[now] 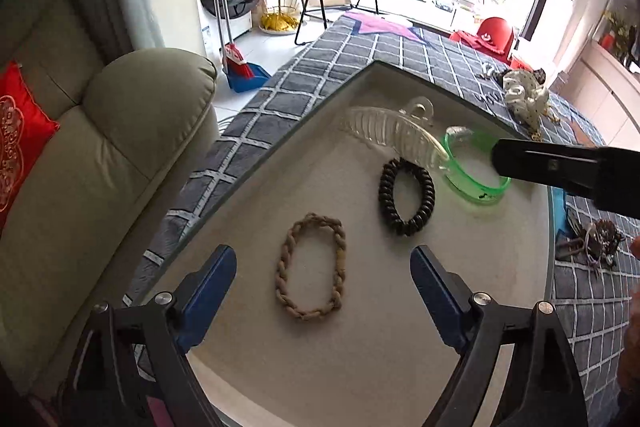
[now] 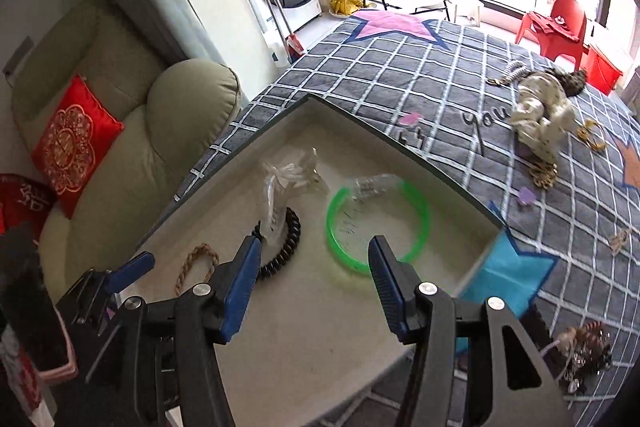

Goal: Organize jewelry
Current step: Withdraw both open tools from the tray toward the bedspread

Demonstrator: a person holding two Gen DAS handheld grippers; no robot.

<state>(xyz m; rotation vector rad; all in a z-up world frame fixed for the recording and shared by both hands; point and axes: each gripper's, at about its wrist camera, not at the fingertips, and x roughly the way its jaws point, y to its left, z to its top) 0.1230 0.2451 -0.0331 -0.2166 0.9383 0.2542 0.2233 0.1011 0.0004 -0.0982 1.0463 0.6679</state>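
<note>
A shallow beige tray [image 1: 360,347] [image 2: 312,327] lies on a grey checked rug. In it lie a tan braided band [image 1: 310,267] [image 2: 192,263], a black spiral hair tie [image 1: 406,197] [image 2: 286,247], a clear claw clip [image 1: 396,133] [image 2: 288,175] and a green bangle [image 1: 472,183] [image 2: 340,239]. My left gripper [image 1: 324,267] is open and empty, its jaws either side of the braided band. My right gripper [image 2: 314,257] is open and empty above the bangle's near rim; one finger shows in the left wrist view [image 1: 560,167].
The rug [image 2: 420,79] holds loose items: a cream dotted scrunchie [image 2: 544,115] [image 1: 524,99], gold pieces [image 2: 592,137], a dark beaded cluster [image 2: 584,351] [image 1: 596,239]. A beige sofa [image 1: 100,167] with a red cushion [image 2: 74,143] stands at the left.
</note>
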